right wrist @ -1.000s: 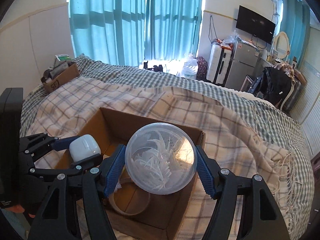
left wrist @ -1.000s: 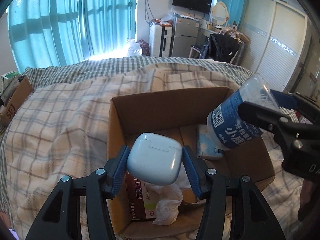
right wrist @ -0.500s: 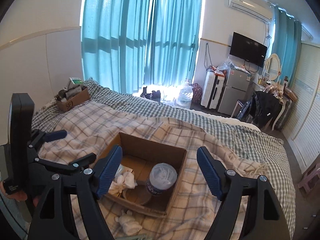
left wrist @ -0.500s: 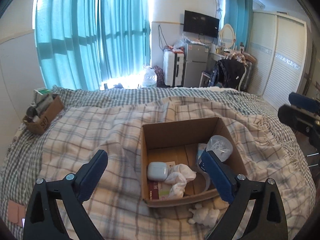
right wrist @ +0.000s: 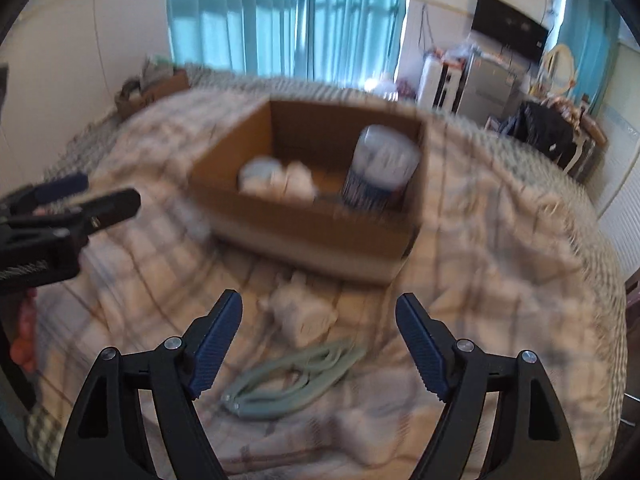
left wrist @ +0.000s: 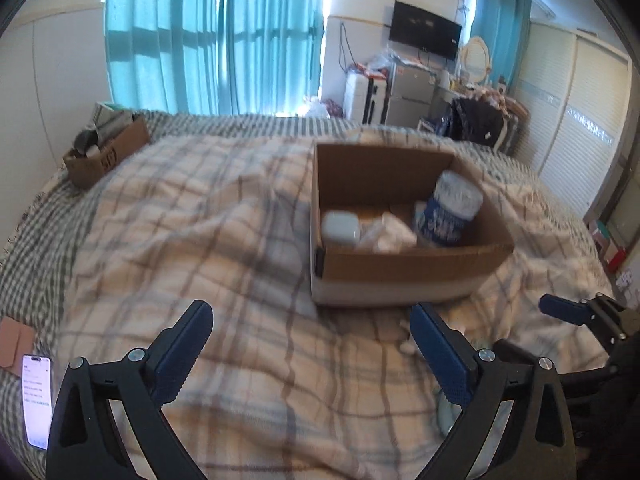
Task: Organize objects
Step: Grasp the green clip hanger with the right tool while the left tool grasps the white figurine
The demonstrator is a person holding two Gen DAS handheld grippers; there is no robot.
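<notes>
A: Cardboard box (left wrist: 404,268), left wrist view: it sat on the plaid blanket (left wrist: 200,240), holding a white case (left wrist: 340,227), crumpled tissue (left wrist: 390,234) and a blue-labelled jar (left wrist: 450,216). Left gripper (left wrist: 310,350) fingers were spread, empty. Label writing was unreadable; a second box (left wrist: 106,154) showed blurred marks.

B: Right wrist view: right gripper (right wrist: 318,342) fingers were spread, empty, above pale green hangers (right wrist: 292,378) and a tissue wad (right wrist: 306,314). Hangers judged light, stiff, slippery; grasp across the stacked necks.
</notes>
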